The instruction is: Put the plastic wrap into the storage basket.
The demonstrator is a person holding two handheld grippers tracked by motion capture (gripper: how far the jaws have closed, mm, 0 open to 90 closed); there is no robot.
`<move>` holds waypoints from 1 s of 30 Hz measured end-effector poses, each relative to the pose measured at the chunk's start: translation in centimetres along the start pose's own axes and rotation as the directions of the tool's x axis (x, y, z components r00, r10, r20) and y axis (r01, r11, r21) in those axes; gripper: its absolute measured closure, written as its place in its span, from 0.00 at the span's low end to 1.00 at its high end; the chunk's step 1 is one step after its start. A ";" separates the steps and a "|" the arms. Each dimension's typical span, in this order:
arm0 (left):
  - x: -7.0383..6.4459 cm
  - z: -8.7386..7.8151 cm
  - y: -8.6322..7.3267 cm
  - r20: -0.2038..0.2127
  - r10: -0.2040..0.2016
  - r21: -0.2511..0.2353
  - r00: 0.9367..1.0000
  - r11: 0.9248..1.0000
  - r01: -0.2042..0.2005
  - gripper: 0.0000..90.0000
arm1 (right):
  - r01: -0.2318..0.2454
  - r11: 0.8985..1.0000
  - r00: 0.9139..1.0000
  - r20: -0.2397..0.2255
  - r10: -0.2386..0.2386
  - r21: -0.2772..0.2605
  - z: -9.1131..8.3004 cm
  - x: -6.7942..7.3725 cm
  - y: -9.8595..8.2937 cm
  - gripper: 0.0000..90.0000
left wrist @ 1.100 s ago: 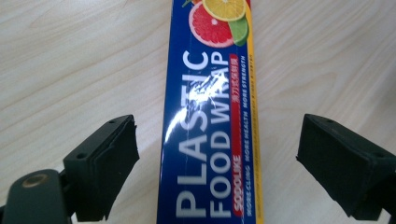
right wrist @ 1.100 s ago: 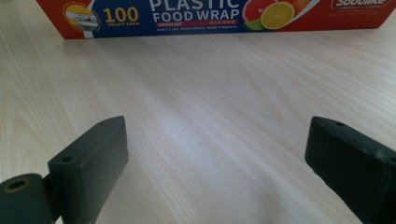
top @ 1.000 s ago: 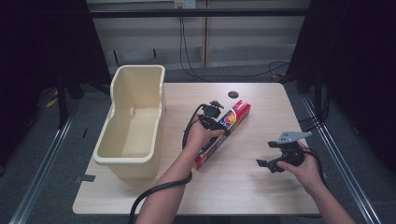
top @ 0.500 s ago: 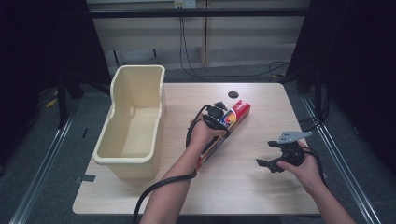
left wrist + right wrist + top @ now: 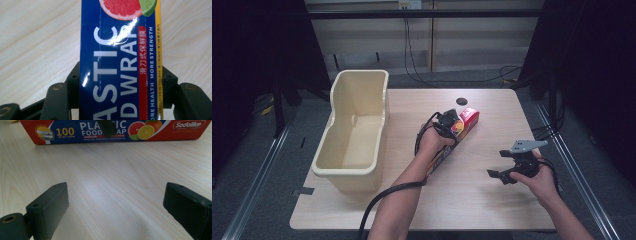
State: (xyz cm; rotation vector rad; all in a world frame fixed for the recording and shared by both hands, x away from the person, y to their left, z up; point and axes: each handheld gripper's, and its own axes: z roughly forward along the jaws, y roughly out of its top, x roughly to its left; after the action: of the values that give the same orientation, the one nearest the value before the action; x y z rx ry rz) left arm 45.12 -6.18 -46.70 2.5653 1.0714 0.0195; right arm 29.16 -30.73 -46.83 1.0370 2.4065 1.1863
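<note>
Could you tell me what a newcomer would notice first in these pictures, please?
Most striking is the bright red and blue wrap box lying mid-table, with the left gripper set astride it, a jaw on each side. Next comes the large cream bin standing at the table's left edge. The right gripper hangs open over bare wood near the right side, facing the box.

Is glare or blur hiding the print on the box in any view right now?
Left gripper view: white glare streaks cross the big letters on the box, yet they stay readable. Right gripper view: print is sharp, the near jaws soft, a pale sheen on the table. High view: even light on the table, dark surroundings, box lettering too small to read.
</note>
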 end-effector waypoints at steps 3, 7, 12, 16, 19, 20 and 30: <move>-0.1 -0.4 0.2 0.018 -0.023 0.015 1.000 1.000 0.023 0.45 | -0.003 1.000 1.000 -0.004 0.003 0.001 -0.1 0.0 0.0 0.07; -0.3 -1.7 0.5 0.034 -0.052 0.057 0.998 0.997 0.050 0.45 | -0.002 1.000 1.000 -0.003 0.002 0.000 0.0 0.0 0.0 0.07; -0.3 -3.6 0.7 0.058 -0.070 0.070 0.996 0.995 0.066 0.46 | -0.003 1.000 1.000 -0.007 0.003 0.006 0.0 0.1 0.1 0.07; -0.2 -5.2 0.8 0.062 -0.064 0.080 0.996 0.995 0.059 0.45 | -0.005 1.000 1.000 -0.010 0.005 0.005 0.1 0.1 0.1 0.07; 0.0 -6.3 0.9 0.069 -0.079 0.083 0.995 0.994 0.073 0.45 | -0.001 1.000 1.000 -0.007 0.001 0.007 0.1 0.2 0.1 0.07; 0.0 -6.7 0.9 0.071 -0.079 0.081 0.994 0.994 0.073 0.45 | -0.001 1.000 1.000 -0.007 0.001 0.008 0.1 0.2 0.1 0.07; 0.7 -9.6 0.7 0.095 -0.124 0.091 0.988 0.989 0.115 0.45 | 0.005 1.000 1.000 -0.005 -0.005 -0.004 0.3 0.2 0.2 0.07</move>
State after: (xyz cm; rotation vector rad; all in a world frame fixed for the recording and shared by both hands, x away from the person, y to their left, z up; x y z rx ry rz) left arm 44.67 -3.08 -37.52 2.5409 1.2096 -0.1876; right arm 29.22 -30.36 -46.84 1.0270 2.4086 1.1923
